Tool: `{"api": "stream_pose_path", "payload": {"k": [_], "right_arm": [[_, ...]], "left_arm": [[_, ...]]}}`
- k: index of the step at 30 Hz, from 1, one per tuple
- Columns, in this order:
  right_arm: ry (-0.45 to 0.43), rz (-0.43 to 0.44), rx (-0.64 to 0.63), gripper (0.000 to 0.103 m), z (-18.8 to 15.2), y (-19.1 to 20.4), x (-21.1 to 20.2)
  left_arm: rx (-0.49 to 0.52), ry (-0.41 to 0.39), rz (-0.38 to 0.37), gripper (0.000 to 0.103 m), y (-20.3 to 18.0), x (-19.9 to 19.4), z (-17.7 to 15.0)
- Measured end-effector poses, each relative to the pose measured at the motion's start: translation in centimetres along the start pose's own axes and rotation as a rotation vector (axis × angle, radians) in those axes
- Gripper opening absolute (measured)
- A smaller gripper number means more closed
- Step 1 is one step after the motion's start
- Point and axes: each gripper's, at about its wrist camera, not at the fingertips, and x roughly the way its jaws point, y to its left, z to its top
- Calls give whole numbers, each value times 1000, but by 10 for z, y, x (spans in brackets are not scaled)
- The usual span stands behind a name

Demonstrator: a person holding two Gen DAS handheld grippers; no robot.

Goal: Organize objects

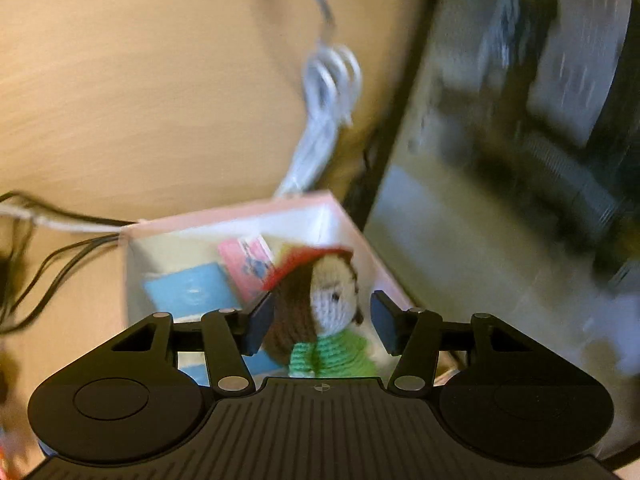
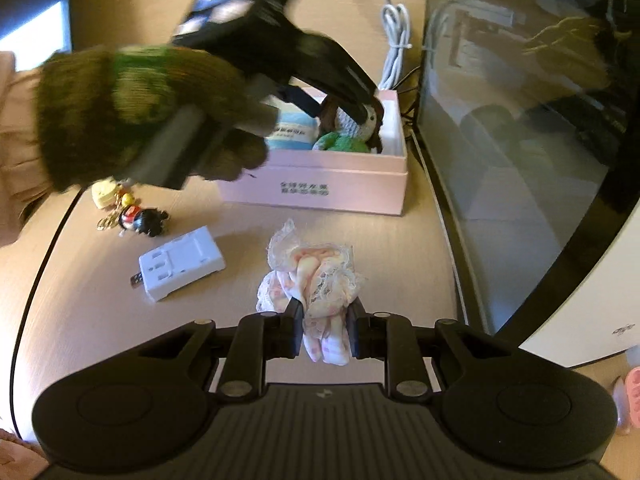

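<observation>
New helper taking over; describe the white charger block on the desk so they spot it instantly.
Start at the open pink box beside the dark monitor. On the bare desk in front of it, left of the lacy cloth bundle, lies the charger. It is the only hard white rectangular block; the trinkets nearby are small and colourful.

Box (image 2: 320, 178): on the desk (image 2: 100, 320), left of the monitor (image 2: 520, 120).
Doll (image 1: 332, 308): in the box.
Charger (image 2: 182, 263): left of the lace cloth (image 2: 316, 276).
</observation>
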Motion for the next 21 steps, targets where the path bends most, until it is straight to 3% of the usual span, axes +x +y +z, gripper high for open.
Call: {"api": "stream_pose_path", "payload": {"k": [5,8,11,15,18,21], "right_arm": [[-54,17,5,21,35,-2,-2],[-81,83,40,21,76,2,9],[-43,166,94,21,121,11,38],[109,189,218,21,162,14,113],[283,155,250,21,167,20,167],[392,87,213,21,166,29,196]], "left_arm": [[-222,-116,25,58,64,-86,-15],[-282,-106,75,58,92,-125,-39],[-328,-70,93,58,111,-156,-71],[-393,-43,105,58,135,-192,-118],[-453,-36,126,58,154,-214,-152],[-495,-38,157,58,171,-234,-176]]}}
